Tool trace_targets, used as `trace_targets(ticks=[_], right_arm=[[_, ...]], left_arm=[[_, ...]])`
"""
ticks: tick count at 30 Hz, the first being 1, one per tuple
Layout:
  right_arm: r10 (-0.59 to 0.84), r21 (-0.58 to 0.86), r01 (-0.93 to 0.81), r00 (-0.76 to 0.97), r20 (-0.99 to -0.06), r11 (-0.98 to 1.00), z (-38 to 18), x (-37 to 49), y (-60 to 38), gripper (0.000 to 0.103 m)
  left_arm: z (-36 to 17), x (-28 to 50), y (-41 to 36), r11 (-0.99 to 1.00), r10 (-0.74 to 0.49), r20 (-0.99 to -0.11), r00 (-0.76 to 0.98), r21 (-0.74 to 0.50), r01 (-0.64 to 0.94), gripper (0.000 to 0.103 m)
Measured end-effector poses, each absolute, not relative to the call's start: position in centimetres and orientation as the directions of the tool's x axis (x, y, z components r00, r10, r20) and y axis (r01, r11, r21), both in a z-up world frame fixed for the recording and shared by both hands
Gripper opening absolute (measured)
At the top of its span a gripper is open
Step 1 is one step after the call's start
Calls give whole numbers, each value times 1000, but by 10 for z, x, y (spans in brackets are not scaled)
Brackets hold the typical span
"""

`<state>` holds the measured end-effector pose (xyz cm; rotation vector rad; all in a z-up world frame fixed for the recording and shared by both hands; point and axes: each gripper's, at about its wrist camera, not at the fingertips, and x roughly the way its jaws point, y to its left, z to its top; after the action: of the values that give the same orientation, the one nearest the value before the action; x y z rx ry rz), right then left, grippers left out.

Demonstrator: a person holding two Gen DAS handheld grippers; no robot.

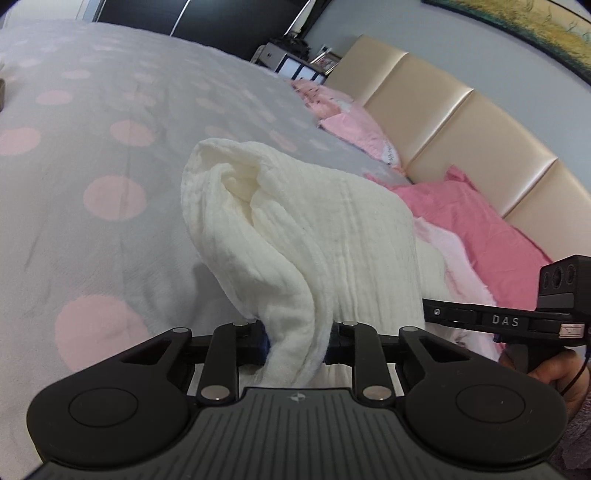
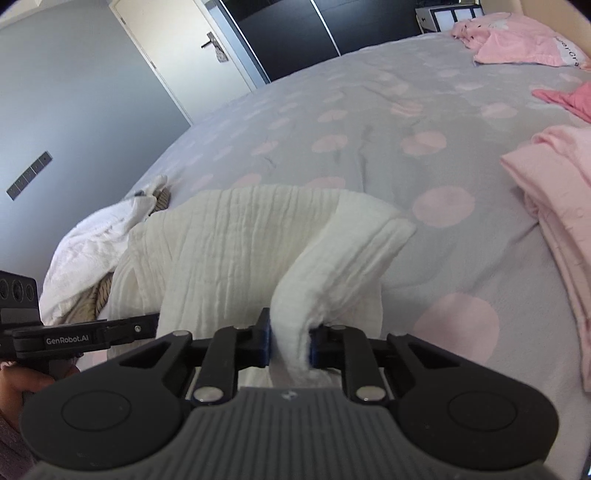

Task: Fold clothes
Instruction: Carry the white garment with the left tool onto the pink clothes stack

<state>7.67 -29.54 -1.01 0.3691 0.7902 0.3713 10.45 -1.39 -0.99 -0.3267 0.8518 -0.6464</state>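
While it is lifted off the bed, the cream-white crinkled cloth (image 1: pixel 303 229) hangs in a bundle between the two grippers, its ribbed folds bunched and draped above the grey bedspread with pink dots (image 1: pixel 92 155). The left gripper (image 1: pixel 299 347) is clamped on one gathered edge of the cloth, the fabric squeezed between its blue-padded fingers and spilling down over the gripper body. The right gripper (image 2: pixel 290 343) likewise pinches a thick fold of the same cloth between its blue pads, the fold rising out of the jaws and arching back toward the rest of the bundle. In the left wrist view the right gripper's side shows at the right edge, its black arm lettered "DAS", reaching in against the cloth, with the hand (image 1: pixel 557 373) that holds its handle below it. In the right wrist view the left gripper's arm, marked "GenRobot.AI", comes in from the left edge and touches the cloth's lower left side, held by the other hand (image 2: pixel 22 384).

To the right of the cloth lies a folded pale pink garment (image 2: pixel 554 206), with a deeper pink pillow (image 1: pixel 476 229) beyond it against the beige padded headboard (image 1: pixel 461 122). To the left of the cloth a heap of white laundry (image 2: pixel 88 240) sits at the bed's edge, with a striped brownish fabric showing under it. Farther off are a light pink pillow (image 2: pixel 524 40), a white door (image 2: pixel 173 48) and dark wardrobe panels (image 2: pixel 295 29)
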Motion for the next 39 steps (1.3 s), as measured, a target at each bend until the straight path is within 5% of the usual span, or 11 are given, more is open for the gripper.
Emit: trace_targets(ticks=[11,23,39], right_arm=[[449,439,-209,694,-562,874,72,57,-364,20],[328,335,-138,714,-619,932,153,67,-534,20],[275,388,14,682,-678,922,76,134,-672,20]], left_arm=[[54,90,-61,673,-739,-470,483,-547,498,21],[72,123,-219,531,-847,-402,347,-625,572,21],[-4,191,-344,562,-816,-532,226,-637,528,21]])
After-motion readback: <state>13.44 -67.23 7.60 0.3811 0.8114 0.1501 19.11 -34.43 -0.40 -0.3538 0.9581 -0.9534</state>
